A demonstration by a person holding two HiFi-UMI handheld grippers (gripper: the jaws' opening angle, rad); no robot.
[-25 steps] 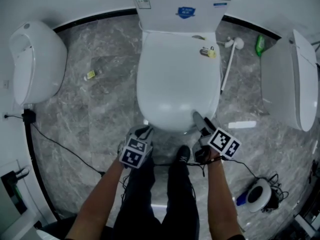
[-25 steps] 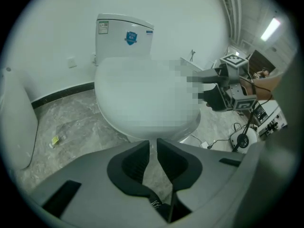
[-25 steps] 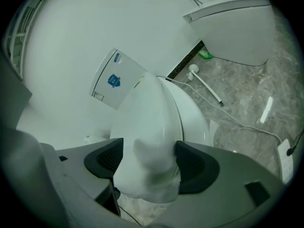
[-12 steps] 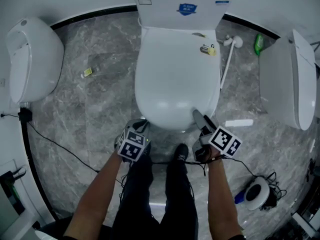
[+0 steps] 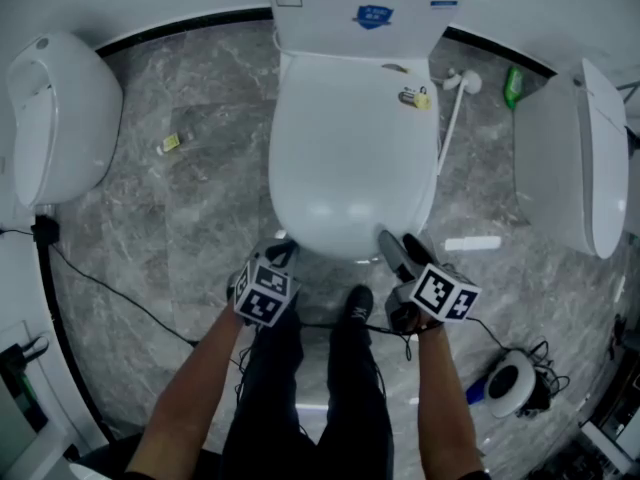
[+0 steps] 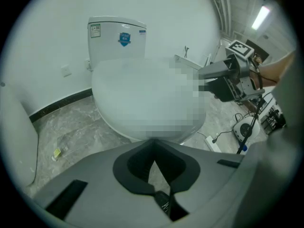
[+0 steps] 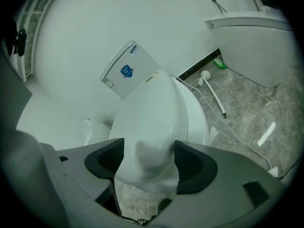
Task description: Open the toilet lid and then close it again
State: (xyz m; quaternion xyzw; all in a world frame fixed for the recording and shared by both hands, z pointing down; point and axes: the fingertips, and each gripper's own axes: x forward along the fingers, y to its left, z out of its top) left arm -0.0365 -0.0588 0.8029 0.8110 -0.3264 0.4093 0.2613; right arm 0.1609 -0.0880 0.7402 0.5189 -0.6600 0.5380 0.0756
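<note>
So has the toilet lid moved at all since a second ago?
No. The toilet lid still lies flat and shut, with its back edge meeting the tank in the same place as before.

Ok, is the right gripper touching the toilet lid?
Cannot tell. Right gripper view: the right gripper, jaws open, frames the toilet lid; neither contact nor gap is plain.

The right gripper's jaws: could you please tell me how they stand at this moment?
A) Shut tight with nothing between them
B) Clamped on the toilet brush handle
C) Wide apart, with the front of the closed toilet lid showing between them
C: in the right gripper view the right gripper has its jaws wide apart, one on each side of the picture, and the front of the closed toilet lid shows between them.
</note>
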